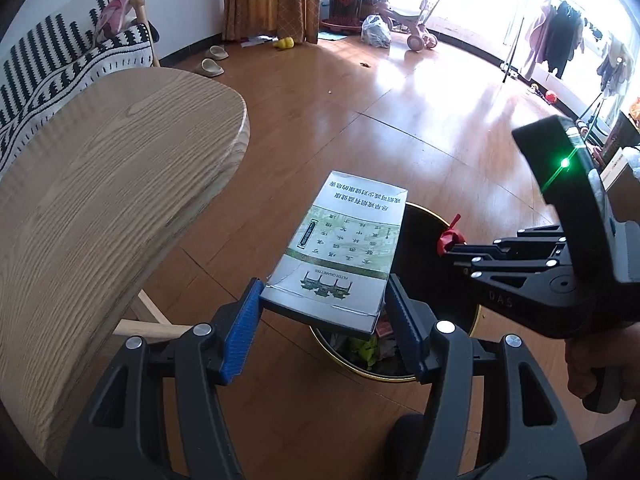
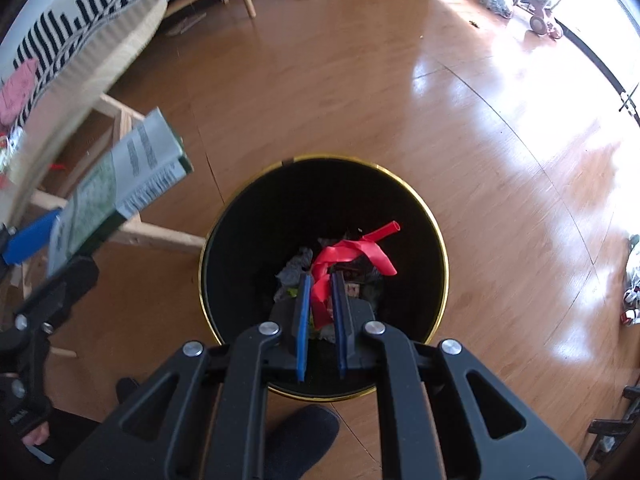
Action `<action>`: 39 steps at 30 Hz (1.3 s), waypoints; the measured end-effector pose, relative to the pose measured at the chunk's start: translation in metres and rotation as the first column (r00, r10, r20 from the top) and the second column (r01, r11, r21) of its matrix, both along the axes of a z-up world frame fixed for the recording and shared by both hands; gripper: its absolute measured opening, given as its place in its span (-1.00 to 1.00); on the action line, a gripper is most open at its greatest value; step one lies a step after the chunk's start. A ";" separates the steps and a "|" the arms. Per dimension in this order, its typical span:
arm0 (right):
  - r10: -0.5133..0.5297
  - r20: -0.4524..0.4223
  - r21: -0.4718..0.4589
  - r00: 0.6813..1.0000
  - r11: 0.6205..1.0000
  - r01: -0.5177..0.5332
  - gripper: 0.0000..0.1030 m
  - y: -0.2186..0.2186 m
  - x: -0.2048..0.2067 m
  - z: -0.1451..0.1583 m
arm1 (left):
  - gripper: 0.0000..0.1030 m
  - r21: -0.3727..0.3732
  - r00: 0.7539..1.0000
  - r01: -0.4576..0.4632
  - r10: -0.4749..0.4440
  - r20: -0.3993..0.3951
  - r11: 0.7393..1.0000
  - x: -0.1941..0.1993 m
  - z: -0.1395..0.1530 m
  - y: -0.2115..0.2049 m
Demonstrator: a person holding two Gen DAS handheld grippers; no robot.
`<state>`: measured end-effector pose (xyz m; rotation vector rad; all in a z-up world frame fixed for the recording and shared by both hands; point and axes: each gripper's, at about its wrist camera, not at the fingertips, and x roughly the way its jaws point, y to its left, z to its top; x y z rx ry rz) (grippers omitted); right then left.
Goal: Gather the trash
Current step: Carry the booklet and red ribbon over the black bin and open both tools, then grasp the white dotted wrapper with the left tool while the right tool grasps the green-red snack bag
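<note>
Wooden floorboards spread under a living room mid-cleanup. Nearest, the left gripper [image 1: 324, 312] clamps a flattened cardboard box [image 1: 344, 244] by its sides, holding it above the near rim of a black, gold-rimmed trash bin [image 2: 440, 240]. Just right of it, the right gripper [image 2: 320, 308] pinches a red plastic strip [image 2: 352, 254] directly over the bin's mouth, where crumpled scraps [image 2: 294, 266] already lie. Neither piece has been let go, so both drops appear to remain. To the left stands a round wooden table [image 1: 120, 184]; farther off, slippers [image 1: 210, 60], a yellow toy [image 1: 285, 43] and a plastic bag [image 1: 375, 31] sit on the floor.
</note>
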<state>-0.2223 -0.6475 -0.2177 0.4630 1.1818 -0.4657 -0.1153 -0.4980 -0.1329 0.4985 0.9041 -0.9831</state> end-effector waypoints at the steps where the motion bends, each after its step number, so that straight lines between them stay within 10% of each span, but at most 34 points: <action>1: 0.002 -0.004 0.001 1.000 1.000 -0.002 -0.78 0.001 0.003 -0.002 | 0.16 0.002 1.000 0.000 0.000 -0.002 1.000 0.002 0.000 -0.001; 17: -0.020 -0.020 0.014 1.000 1.000 0.020 -0.77 0.003 0.009 -0.012 | 0.16 0.014 1.000 0.005 -0.005 -0.026 1.000 -0.006 -0.003 -0.008; 21: -0.050 -0.010 0.012 0.999 0.999 0.050 0.26 -0.005 0.004 -0.009 | 0.16 0.018 0.999 0.004 -0.003 -0.048 1.000 -0.003 -0.008 -0.008; 36: -0.217 0.023 -0.024 0.976 0.976 0.218 0.56 -0.034 -0.028 0.010 | 0.17 0.023 0.985 0.050 -0.045 -0.167 0.999 -0.011 -0.039 -0.029; 39: -0.235 0.034 -0.023 0.971 0.972 0.235 0.57 -0.038 -0.032 0.013 | 0.50 -0.001 0.985 0.056 -0.055 -0.162 0.998 -0.010 -0.034 -0.027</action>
